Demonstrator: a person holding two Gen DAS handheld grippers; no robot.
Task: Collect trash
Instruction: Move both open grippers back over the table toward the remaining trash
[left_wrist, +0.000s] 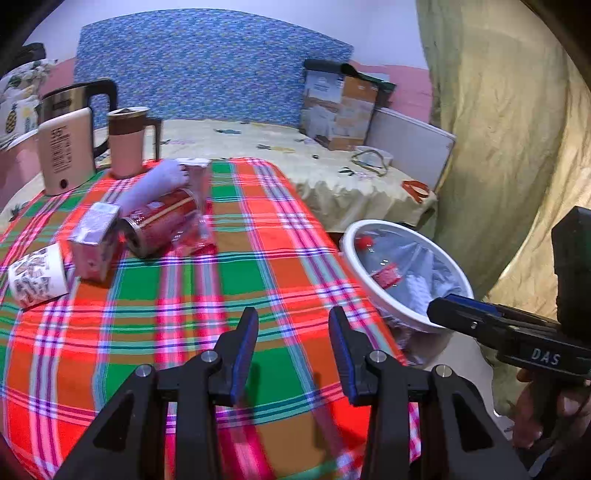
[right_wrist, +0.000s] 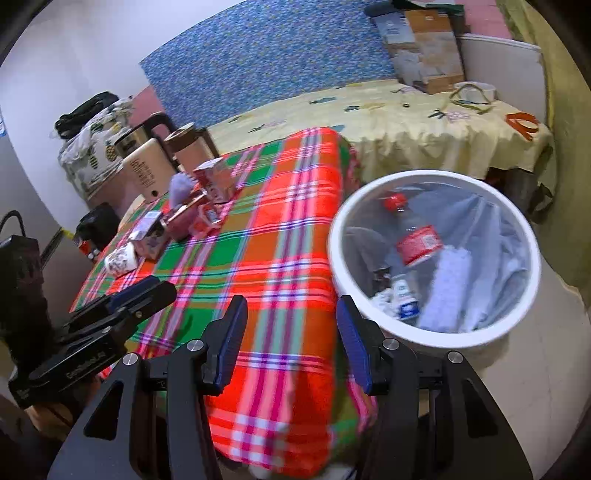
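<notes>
Both empty: left gripper (left_wrist: 291, 325) parted over the cloth (left_wrist: 258, 266), right gripper (right_wrist: 291, 314) parted beside the bin (right_wrist: 334, 258). Can (left_wrist: 162, 221) and cartons (left_wrist: 94, 240) clustered left of bin, awaiting pickup.

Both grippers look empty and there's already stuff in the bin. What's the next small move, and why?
Probably reach the left gripper toward the red can lying on the plaid cloth: both grippers are empty, the bin already holds a bottle, and trash remains clustered there.

Can (left_wrist: 162, 221) & cartons on table (left_wrist: 236, 280); bin (right_wrist: 432, 254) off its right edge w/ bottle (right_wrist: 415, 236) inside.
</notes>
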